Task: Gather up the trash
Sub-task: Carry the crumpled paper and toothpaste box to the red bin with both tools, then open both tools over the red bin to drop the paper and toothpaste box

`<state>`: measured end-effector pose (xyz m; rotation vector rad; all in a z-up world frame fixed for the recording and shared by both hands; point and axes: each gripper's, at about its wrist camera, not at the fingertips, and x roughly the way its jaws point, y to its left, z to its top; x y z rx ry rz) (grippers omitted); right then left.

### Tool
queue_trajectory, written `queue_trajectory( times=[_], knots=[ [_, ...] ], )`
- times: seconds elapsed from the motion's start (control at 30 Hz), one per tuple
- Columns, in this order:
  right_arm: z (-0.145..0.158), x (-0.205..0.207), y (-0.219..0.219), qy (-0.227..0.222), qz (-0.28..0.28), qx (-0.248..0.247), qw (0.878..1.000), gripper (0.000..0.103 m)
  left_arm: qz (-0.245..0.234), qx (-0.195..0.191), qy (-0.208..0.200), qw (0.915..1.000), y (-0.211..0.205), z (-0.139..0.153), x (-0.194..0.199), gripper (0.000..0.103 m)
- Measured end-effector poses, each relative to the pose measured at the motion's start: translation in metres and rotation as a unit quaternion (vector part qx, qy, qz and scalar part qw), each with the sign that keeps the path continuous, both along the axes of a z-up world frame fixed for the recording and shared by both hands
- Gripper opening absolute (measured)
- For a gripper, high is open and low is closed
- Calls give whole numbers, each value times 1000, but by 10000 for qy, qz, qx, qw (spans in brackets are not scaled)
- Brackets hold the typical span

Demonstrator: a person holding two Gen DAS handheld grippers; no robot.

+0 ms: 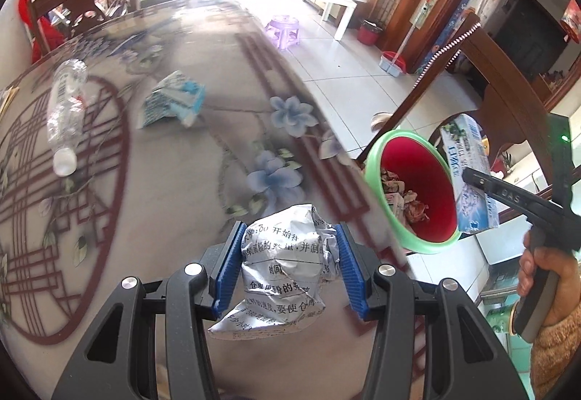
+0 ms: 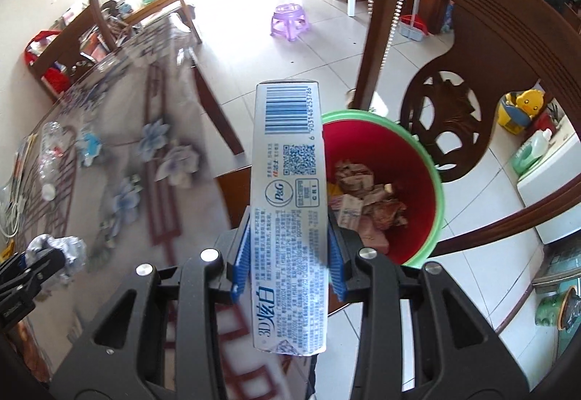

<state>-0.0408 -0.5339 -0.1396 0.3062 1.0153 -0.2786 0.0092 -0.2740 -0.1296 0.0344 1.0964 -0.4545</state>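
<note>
My left gripper (image 1: pixel 288 265) is shut on a crumpled ball of printed paper (image 1: pixel 283 276), held over the flowered table (image 1: pixel 163 218). In the right wrist view that paper ball (image 2: pixel 67 249) shows at the far left. My right gripper (image 2: pixel 288 254) is shut on a long white toothpaste box (image 2: pixel 288 200), beside the table's edge, with the box's far end in front of the bin's near rim. The red bin with a green rim (image 2: pixel 417 175) stands on a chair seat and holds crumpled trash. The left wrist view has the bin (image 1: pixel 432 182) and the box (image 1: pixel 468 175) at right.
A clear plastic bottle (image 1: pixel 65 109) and a crushed blue-white carton (image 1: pixel 172 102) lie on the table. A carved wooden chair back (image 2: pixel 454 109) rises behind the bin. A purple stool (image 2: pixel 288 20) stands on the tiled floor. A person's hand (image 1: pixel 544 273) grips the right tool.
</note>
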Motion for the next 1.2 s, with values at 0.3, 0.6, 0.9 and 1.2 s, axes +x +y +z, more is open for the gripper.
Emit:
queue_trajectory(
  times=[0.3, 0.6, 0.9, 1.2],
  knots=[
    [-5, 6, -52, -13, -349, -126, 9993, 59, -730, -278, -107, 9969, -81, 11, 8, 47],
    [-5, -38, -88, 66, -903, -139, 9958, 63, -1625, -519, -99, 9853, -180, 9, 9, 47],
    [3, -87, -113, 38, -1504, -230, 9883, 65, -2171, -415, -233, 9750, -240, 12, 0, 66],
    [4, -100, -109, 54, -1634, -243, 9862, 69, -2002, -524, -446, 9773, -198, 37, 1, 67]
  ],
)
